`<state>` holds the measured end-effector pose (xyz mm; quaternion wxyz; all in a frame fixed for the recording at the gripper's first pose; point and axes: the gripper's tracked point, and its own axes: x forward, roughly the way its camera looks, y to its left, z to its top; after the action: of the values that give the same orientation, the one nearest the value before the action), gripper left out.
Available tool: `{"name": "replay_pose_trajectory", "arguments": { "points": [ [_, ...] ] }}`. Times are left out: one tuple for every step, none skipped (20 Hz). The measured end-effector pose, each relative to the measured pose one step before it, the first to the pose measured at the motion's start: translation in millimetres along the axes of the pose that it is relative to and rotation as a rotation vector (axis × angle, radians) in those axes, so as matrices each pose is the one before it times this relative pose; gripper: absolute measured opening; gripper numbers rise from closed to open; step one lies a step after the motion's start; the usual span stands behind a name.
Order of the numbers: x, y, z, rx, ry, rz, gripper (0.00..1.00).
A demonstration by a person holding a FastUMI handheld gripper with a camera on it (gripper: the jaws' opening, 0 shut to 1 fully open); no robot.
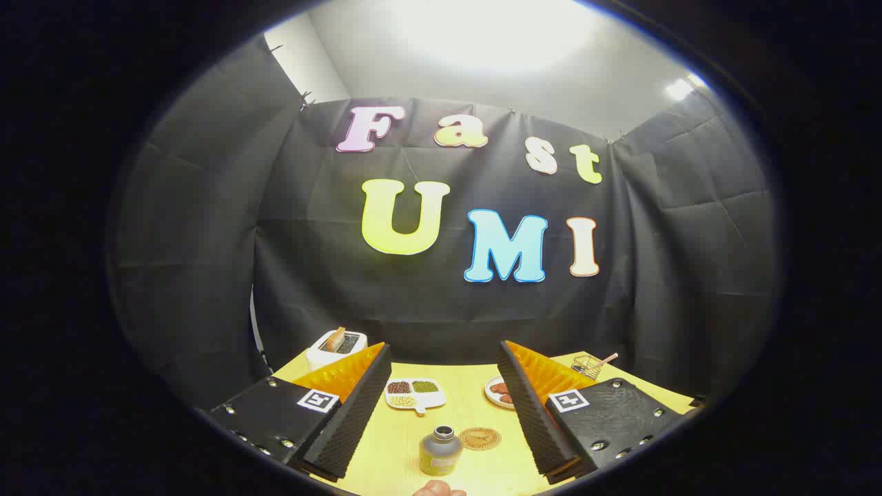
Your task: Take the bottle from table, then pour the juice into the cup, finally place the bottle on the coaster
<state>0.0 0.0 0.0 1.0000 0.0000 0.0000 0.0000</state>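
Note:
A small grey bottle (440, 451) with an open dark neck stands upright on the yellow table (403, 441), between my two fingers and low in the gap. My gripper (444, 406) is open wide, its fingers apart on either side of the bottle and touching nothing. A round brown coaster (479, 438) lies flat just to the right of the bottle and slightly beyond it. Part of a hand (439, 490) shows just below the bottle.
Beyond the bottle sits a white divided dish (415, 394) with beans. A white toaster (336, 346) with bread stands at the far left, a plate (497, 391) with brown pieces by the right finger, and a small wire basket (588, 365) at the far right.

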Motion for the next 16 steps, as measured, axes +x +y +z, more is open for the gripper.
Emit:
{"name": "replay_pose_trajectory", "arguments": {
  "points": [
    [-0.59,-0.91,-0.26,-0.00018,-0.00069,-0.00264,0.95],
    [0.10,1.31,-0.74,0.00178,-0.00110,0.00130,0.95],
    [0.33,0.89,1.36,0.00416,-0.00356,0.00127,0.95],
    [1.06,-1.29,0.27,0.00309,-0.00314,-0.00062,0.95],
    [0.08,-2.77,0.86,0.00251,-0.00108,-0.00823,0.95],
    [-0.88,-2.40,-0.82,0.00232,-0.00095,-0.00461,0.96],
    [0.00,-1.30,0.47,0.00428,0.00048,-0.00416,0.95],
    [-0.51,-1.31,-1.12,0.00552,-0.00061,-0.00387,0.95],
    [-1.03,-0.40,1.19,0.00275,-0.00434,0.00115,0.95],
    [-0.15,0.47,0.07,0.00195,-0.00225,-0.00018,0.95],
    [0.28,-0.71,-0.41,-0.00015,0.00090,-0.00051,0.95],
    [-0.08,-0.48,-1.68,-0.00259,-0.00126,-0.00131,0.95],
    [0.12,0.24,-0.10,-0.00518,-0.00174,-0.00016,0.95],
    [-0.70,0.65,-1.43,-0.01015,-0.00422,-0.00047,0.95],
    [0.67,-0.71,-3.30,-0.01217,0.00089,-0.00641,0.95],
    [1.46,-1.15,-6.11,-0.01341,0.00440,-0.00728,0.95]
  ]
}}
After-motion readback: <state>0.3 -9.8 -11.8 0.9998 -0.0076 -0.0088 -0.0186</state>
